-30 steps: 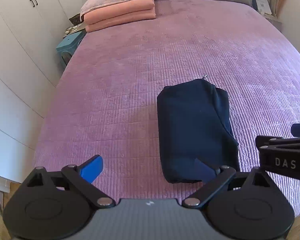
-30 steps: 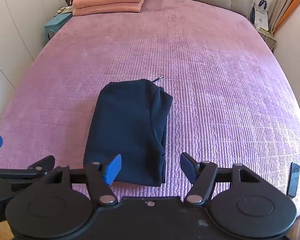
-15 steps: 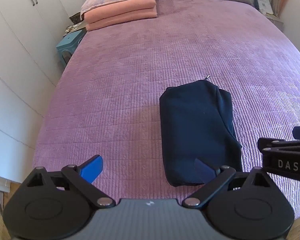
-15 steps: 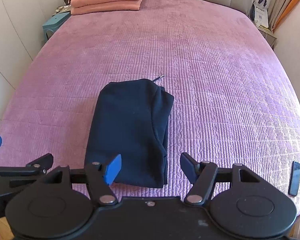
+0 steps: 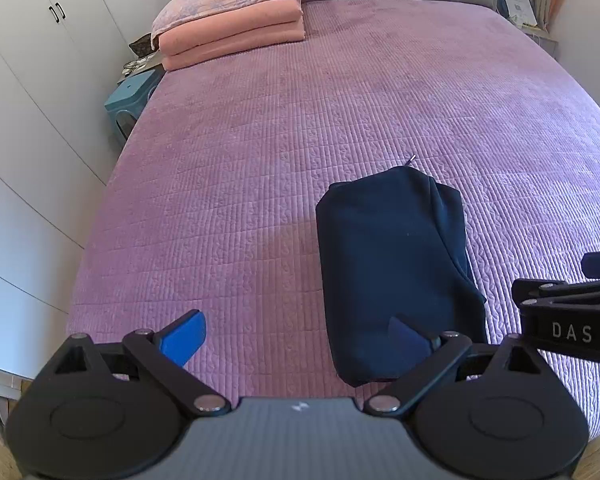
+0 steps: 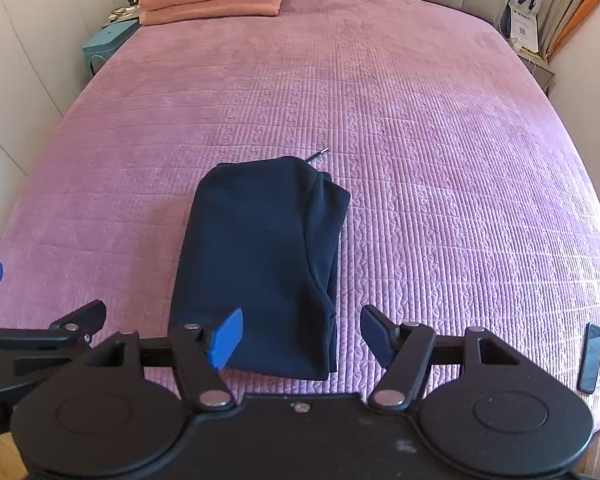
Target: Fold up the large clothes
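Observation:
A dark navy garment (image 5: 392, 264) lies folded into a compact rectangle on the purple quilted bed (image 5: 260, 160). It also shows in the right wrist view (image 6: 260, 256). A thin cord tip sticks out at its far end. My left gripper (image 5: 296, 338) is open and empty, held above the bed's near edge to the left of the garment's near end. My right gripper (image 6: 300, 338) is open and empty, above the garment's near right corner. Neither touches the cloth.
Folded salmon blankets under a pink pillow (image 5: 232, 28) sit at the bed's far left corner. A teal stool (image 5: 130, 98) and white wardrobes stand left of the bed. A dark phone (image 6: 591, 356) lies at the bed's near right edge. A nightstand with bags (image 6: 524, 20) is far right.
Both grippers have drawn back and risen slightly from the folded garment, which looks a little farther away. The garment has not moved.

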Demonstrator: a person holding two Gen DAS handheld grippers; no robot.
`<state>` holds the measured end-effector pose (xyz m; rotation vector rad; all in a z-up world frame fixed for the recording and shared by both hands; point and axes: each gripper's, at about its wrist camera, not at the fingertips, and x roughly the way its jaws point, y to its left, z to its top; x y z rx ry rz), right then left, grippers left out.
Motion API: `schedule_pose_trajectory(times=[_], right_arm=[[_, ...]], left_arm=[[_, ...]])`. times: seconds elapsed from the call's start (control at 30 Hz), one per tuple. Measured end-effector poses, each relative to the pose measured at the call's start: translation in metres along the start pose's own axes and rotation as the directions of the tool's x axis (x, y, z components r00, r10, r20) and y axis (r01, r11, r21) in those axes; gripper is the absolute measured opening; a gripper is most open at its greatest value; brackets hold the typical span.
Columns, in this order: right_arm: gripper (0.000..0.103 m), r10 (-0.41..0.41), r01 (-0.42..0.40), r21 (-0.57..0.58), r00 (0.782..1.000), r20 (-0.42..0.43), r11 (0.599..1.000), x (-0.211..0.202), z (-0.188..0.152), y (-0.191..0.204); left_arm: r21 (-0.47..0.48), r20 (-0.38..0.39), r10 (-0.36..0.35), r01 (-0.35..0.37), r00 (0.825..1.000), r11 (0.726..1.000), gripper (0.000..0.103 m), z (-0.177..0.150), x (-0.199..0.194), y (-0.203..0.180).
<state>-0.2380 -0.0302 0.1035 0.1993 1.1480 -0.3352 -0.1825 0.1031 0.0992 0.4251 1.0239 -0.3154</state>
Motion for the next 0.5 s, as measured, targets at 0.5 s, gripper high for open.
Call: schedule_pose_trajectory(times=[0.5], right_arm=[[0.078,-0.003,0.003,0.010,1.000,-0.017,1.000,0.007,0.003,-0.001]], left_arm=[[-0.017,0.003,-0.025,0.026,1.000,1.000,0.098,0.007,0.012,0.005]])
